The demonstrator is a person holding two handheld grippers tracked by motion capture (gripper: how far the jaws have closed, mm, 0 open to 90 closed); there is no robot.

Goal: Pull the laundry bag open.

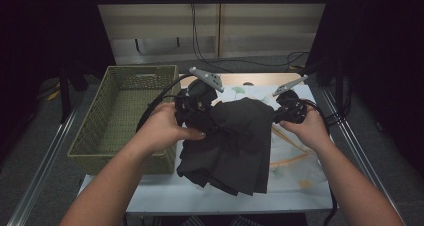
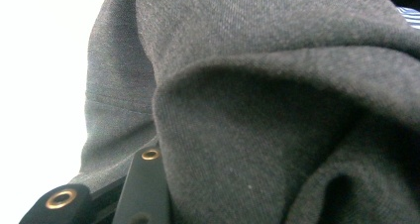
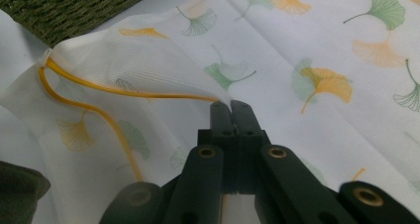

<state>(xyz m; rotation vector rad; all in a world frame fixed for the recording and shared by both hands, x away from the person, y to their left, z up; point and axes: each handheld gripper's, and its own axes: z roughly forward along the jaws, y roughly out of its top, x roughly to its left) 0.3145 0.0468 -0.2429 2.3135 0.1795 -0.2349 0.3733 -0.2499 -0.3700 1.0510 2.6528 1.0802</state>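
Note:
A dark grey garment [image 1: 235, 146] hangs in folds over the middle of the table, and my left gripper [image 1: 210, 117] is shut on its upper left part. In the left gripper view the grey knit cloth [image 2: 257, 110] drapes over the jaws and hides most of them. A white mesh bag [image 1: 295, 161] printed with ginkgo leaves lies under and to the right of the garment. My right gripper [image 3: 230, 107] is shut on the bag's yellow-trimmed edge [image 3: 99, 87] and lifts it off the bag's lower layer [image 3: 322, 45]. In the high view the right gripper [image 1: 278, 118] sits at the garment's right side.
A green woven basket [image 1: 140, 71] stands at the table's left, close beside my left hand; its wall [image 3: 74, 6] is at the top left of the right gripper view. White table surface [image 1: 165, 193] runs along the front edge. Cables trail behind the table.

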